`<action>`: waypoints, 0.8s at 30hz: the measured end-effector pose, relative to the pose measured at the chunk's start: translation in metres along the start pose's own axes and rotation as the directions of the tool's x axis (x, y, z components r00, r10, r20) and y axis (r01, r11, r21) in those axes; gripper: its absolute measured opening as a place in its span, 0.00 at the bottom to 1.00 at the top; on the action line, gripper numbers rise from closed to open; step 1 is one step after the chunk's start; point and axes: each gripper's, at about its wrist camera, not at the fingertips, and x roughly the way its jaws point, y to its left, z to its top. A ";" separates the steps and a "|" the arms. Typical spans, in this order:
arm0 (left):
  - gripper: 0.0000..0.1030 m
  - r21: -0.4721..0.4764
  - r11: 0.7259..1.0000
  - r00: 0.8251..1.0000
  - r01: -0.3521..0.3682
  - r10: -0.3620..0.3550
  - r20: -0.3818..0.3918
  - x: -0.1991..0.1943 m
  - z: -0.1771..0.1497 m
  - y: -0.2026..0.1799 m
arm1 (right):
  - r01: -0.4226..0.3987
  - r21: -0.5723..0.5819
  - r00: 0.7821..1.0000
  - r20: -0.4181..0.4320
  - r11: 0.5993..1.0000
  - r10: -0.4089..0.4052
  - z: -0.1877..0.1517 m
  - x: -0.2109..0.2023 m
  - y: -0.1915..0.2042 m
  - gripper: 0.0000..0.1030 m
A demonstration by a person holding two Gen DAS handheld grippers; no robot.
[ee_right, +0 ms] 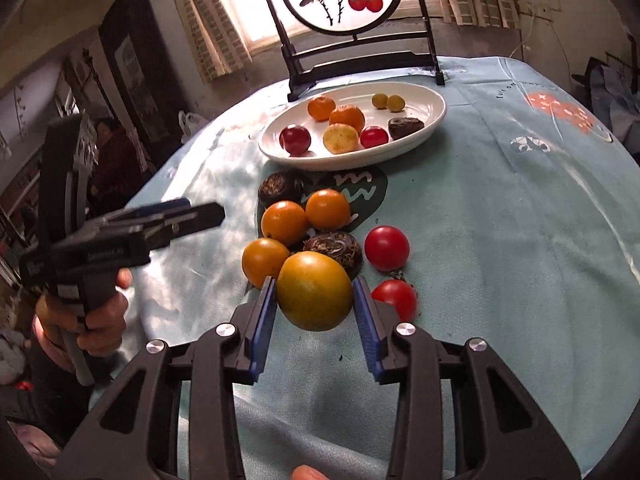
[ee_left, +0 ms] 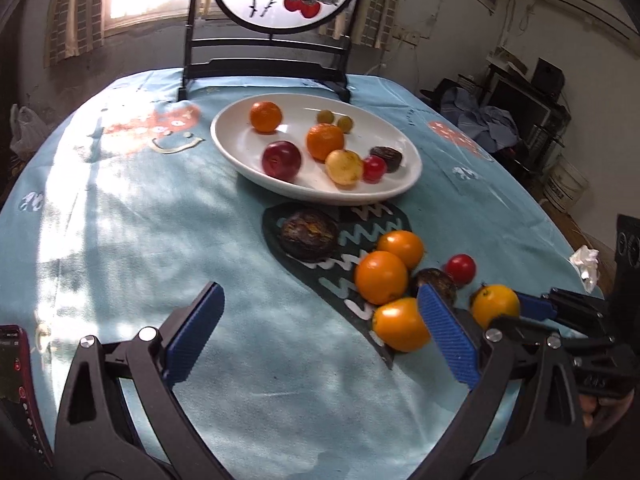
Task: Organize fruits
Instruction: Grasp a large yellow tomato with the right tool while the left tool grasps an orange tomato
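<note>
Between right gripper (ee_right: 314, 294) fingers, a clamped orange fruit (ee_right: 315, 296); beside it, tomatoes (ee_right: 387, 248); left gripper (ee_left: 320, 332) fingers apart.

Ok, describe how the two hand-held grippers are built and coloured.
Both match: the left hand-held gripper and right hand-held gripper have black plastic linkage arms with silver pivot bolts and ribbed blue pads. The left has a black pistol grip with white lettering. No cables show.

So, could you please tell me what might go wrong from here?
The right tongs pinch the round orange fruit only at its sides, so it may slip and roll.

Loose fruits crowd close by, notably a red tomato; they could be knocked.

The white plate is already fairly full.
</note>
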 end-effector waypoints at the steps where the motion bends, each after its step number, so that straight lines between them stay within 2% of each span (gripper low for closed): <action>1: 0.95 0.022 0.999 0.999 0.039 -0.039 -0.007 0.000 -0.002 -0.006 | -0.015 0.023 1.000 0.016 1.000 0.014 0.000 -0.003 -0.004 0.38; 4: 0.87 0.092 0.992 0.996 0.087 -0.085 -0.030 0.003 -0.007 -0.023 | -0.054 0.078 0.998 0.035 0.995 0.052 0.000 -0.007 -0.014 0.38; 8: 0.65 0.134 0.986 0.992 0.102 -0.090 -0.091 0.017 -0.011 -0.034 | -0.072 0.106 0.997 0.041 0.992 0.068 0.001 -0.009 -0.019 0.38; 16: 0.63 0.173 0.979 0.986 0.112 -0.088 -0.141 0.033 -0.015 -0.045 | -0.109 0.134 0.994 0.041 0.985 0.104 -0.001 -0.008 -0.024 0.38; 20: 0.52 0.153 0.980 0.980 0.126 -0.100 -0.170 0.040 -0.015 -0.043 | -0.119 0.142 0.992 0.044 0.983 0.114 -0.001 -0.009 -0.026 0.38; 24: 0.52 0.131 0.983 0.978 0.130 -0.105 -0.182 0.043 -0.014 -0.041 | -0.129 0.148 0.991 0.042 0.981 0.124 -0.001 -0.008 -0.027 0.38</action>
